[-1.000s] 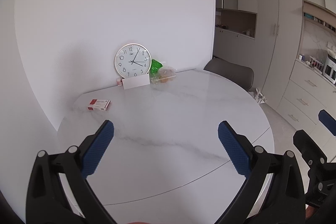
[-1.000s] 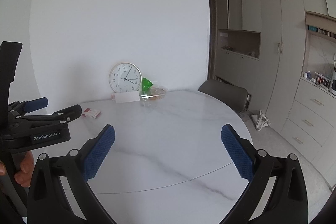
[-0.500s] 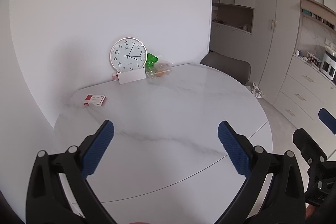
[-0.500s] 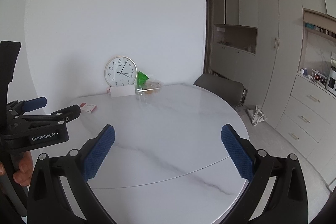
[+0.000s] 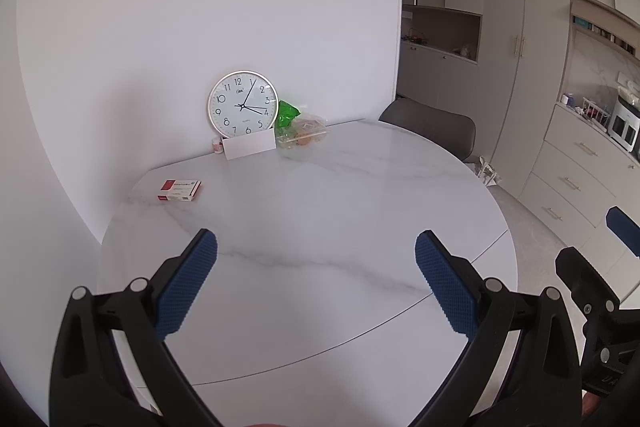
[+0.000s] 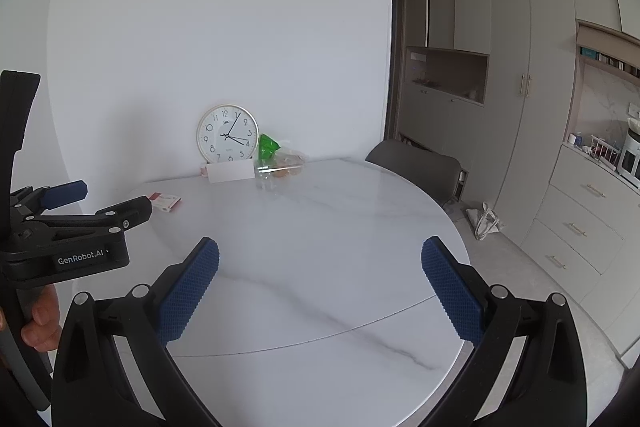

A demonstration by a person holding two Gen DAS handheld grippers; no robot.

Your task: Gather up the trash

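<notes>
Both tongs, left (image 5: 316, 279) and right (image 6: 320, 287), gape wide and empty over the near counter (image 5: 320, 211), lined up for a reach. Trash sits far back by the clock (image 5: 243, 104): green wrapper (image 5: 287, 113), clear plastic bag (image 5: 306, 131); red-white box (image 5: 179, 189) lies at the left edge.

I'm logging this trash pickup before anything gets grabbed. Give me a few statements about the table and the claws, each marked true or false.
1. Both the left claw and the right claw are open and empty. True.
2. The clock lies flat on the table. False: it stands upright at the wall.
3. The red and white box is left of the clock. True.
4. The green wrapper sits at the table's near edge. False: it is at the far side, beside the clock.
</notes>
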